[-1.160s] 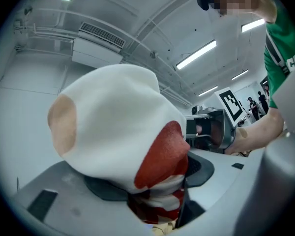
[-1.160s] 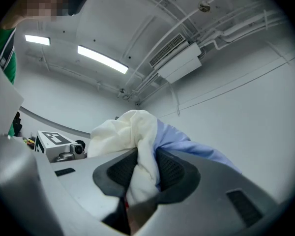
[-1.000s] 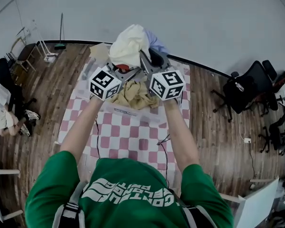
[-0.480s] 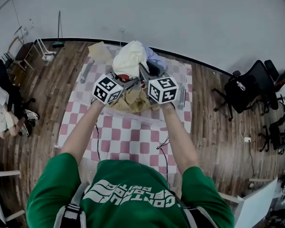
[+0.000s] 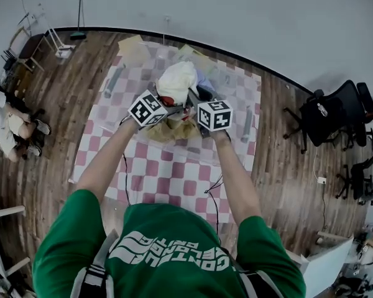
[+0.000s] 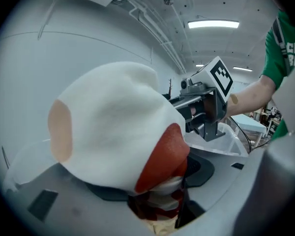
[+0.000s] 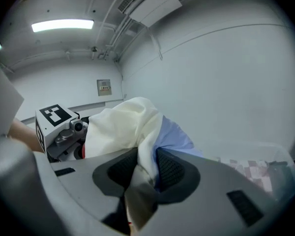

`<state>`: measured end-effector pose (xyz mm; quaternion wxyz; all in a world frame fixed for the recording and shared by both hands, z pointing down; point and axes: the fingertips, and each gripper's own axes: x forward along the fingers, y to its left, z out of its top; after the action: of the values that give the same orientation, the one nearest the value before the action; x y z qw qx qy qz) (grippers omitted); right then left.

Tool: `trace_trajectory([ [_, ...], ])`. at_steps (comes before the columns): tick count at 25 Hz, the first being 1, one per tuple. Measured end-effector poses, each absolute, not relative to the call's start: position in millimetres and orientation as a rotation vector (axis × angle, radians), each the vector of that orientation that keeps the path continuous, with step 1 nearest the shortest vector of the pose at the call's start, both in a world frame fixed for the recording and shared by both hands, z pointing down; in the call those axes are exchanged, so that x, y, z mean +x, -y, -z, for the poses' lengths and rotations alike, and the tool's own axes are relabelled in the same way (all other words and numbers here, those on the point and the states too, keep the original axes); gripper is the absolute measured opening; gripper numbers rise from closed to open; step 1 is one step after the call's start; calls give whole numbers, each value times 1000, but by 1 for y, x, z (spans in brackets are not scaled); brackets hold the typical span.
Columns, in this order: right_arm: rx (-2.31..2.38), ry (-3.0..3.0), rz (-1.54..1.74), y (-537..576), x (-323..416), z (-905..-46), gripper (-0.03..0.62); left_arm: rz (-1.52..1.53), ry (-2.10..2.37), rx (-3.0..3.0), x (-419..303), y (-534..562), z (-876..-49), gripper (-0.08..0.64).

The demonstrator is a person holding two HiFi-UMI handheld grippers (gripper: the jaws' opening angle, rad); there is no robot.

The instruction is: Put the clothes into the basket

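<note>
The left gripper [image 5: 171, 106] and right gripper [image 5: 196, 100] now sit lower with the clothes bundle [image 5: 176, 81], smaller at frame centre, nearer the checkered mat [image 5: 174, 179].

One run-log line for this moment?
left gripper shut on white garment | right gripper shut on white garment | above checkered mat

The left arm [image 5: 109, 160] and right arm [image 5: 236, 179], bare below green sleeves, stretch toward the far side and converge, holding the left gripper [image 6: 157, 203] and right gripper [image 7: 142, 178] side by side, each with its jaws pinched on the bundle of clothes [image 5: 176, 79].
</note>
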<state>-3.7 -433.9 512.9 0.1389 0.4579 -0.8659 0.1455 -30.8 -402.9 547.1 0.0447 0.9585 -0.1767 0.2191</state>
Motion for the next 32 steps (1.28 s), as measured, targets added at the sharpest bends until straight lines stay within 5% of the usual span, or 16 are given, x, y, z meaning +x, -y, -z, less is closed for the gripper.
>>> trace_trajectory([
  [18, 1057, 2129, -692, 445, 0, -706, 107, -1144, 346, 2501, -46, 412, -719, 268],
  [32, 1034, 2104, -798, 446, 0, -729, 115, -1157, 313, 2472, -51, 413, -739, 259],
])
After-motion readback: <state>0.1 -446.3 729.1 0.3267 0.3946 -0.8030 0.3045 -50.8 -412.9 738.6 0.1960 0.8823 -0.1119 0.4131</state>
